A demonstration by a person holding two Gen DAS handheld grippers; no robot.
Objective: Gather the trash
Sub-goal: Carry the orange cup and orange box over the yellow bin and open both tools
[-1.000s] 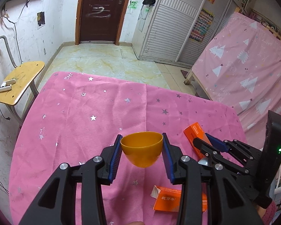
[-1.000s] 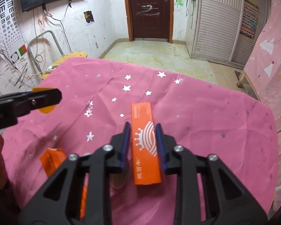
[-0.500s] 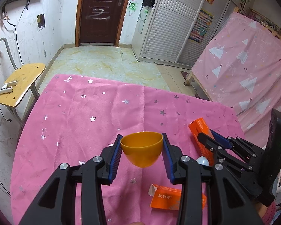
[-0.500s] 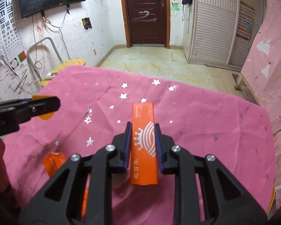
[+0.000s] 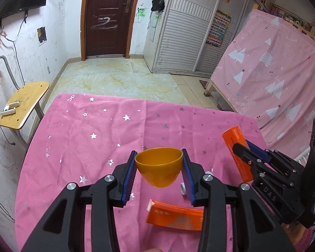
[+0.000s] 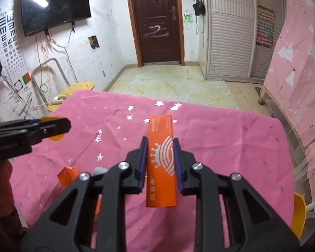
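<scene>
The left gripper (image 5: 159, 169) pinches a small yellow cup (image 5: 158, 169) between its blue pads, one pad pressed to each side of the rim, and the cup hangs clear above the pink starred cloth (image 5: 98, 134). Just below it on the cloth lies a flat orange box (image 5: 174, 215) with a white flap at its left end, partly hidden by the gripper's right finger. A small white object beside that finger is too hidden to make out.

The right gripper (image 6: 160, 163) clamps a long orange carton (image 6: 161, 161) with a white crown and arcs printed on it; the pads squeeze its long sides and the carton sticks out past the fingertips, raised off the cloth. In the left wrist view the same carton shows at the right, tilted in the other gripper.

Beyond the table edge is a tiled floor (image 5: 124, 79). A yellow chair (image 5: 23, 105) stands at the left. Farther back are a dark door (image 5: 107, 19) and a white slatted wardrobe (image 5: 184, 31).
</scene>
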